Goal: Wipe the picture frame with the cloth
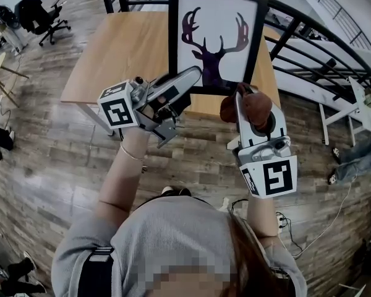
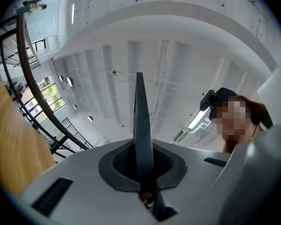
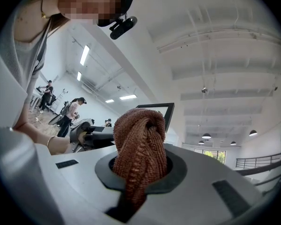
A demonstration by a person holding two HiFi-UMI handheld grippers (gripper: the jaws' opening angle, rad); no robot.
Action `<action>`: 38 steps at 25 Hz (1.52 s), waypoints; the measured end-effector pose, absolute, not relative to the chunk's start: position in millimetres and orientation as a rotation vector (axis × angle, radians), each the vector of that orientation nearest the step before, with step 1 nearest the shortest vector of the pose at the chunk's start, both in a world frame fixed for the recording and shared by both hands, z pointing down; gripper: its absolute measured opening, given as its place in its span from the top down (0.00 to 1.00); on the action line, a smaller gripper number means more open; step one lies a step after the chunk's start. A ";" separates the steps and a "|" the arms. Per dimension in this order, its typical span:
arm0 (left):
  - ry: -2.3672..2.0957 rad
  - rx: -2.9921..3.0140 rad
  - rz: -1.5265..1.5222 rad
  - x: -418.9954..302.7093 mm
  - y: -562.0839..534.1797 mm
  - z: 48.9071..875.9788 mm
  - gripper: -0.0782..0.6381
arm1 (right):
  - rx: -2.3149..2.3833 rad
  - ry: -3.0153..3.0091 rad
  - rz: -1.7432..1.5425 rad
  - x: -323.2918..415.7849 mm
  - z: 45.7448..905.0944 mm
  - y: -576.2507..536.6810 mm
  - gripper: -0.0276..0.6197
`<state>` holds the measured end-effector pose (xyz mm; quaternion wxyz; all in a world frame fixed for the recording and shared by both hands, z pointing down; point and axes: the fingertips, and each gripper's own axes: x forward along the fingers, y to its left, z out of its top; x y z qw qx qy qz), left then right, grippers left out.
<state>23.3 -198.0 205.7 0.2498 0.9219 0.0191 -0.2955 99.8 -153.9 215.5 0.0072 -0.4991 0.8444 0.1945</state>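
Note:
A black picture frame (image 1: 213,36) with a purple deer silhouette stands upright over the wooden table (image 1: 123,48). My left gripper (image 1: 195,74) is shut on its bottom edge. In the left gripper view the picture frame (image 2: 140,121) is a thin dark blade clamped between the jaws. My right gripper (image 1: 244,94) is shut on a bunched brown cloth (image 1: 255,107), just below the frame's lower right corner. The cloth (image 3: 140,144) fills the right gripper view, with a corner of the picture frame (image 3: 165,110) behind it.
A black railing (image 1: 309,33) curves behind and to the right of the table. An office chair (image 1: 43,14) stands far left on the wood floor. Cables (image 1: 309,240) lie on the floor at right. Other people (image 3: 72,111) stand far off.

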 end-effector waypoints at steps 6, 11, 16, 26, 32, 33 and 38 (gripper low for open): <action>0.020 2.503 -0.788 23.8 -201.6 209.4 0.87 | -1.554 2.674 0.520 100.8 230.7 -153.3 0.89; -0.022 2.488 -0.747 25.0 -207.4 217.9 0.87 | -1.555 2.700 0.452 101.4 241.1 -150.7 0.89; -0.086 2.405 -0.684 29.8 -237.1 253.9 0.87 | -1.566 2.671 0.314 114.9 260.2 -163.2 0.89; -0.139 2.170 -0.615 16.5 -259.8 365.4 0.87 | -1.619 2.662 0.247 104.7 299.9 -163.7 0.89; -0.155 2.039 -0.556 18.5 -274.2 428.8 0.87 | -1.635 2.659 0.187 105.3 311.7 -170.3 0.89; -0.156 2.012 -0.552 19.5 -276.6 439.1 0.87 | -1.635 2.656 0.177 105.5 313.3 -171.6 0.89; -0.186 1.879 -0.522 21.0 -290.2 495.0 0.87 | -1.640 2.651 0.144 106.0 319.5 -180.0 0.89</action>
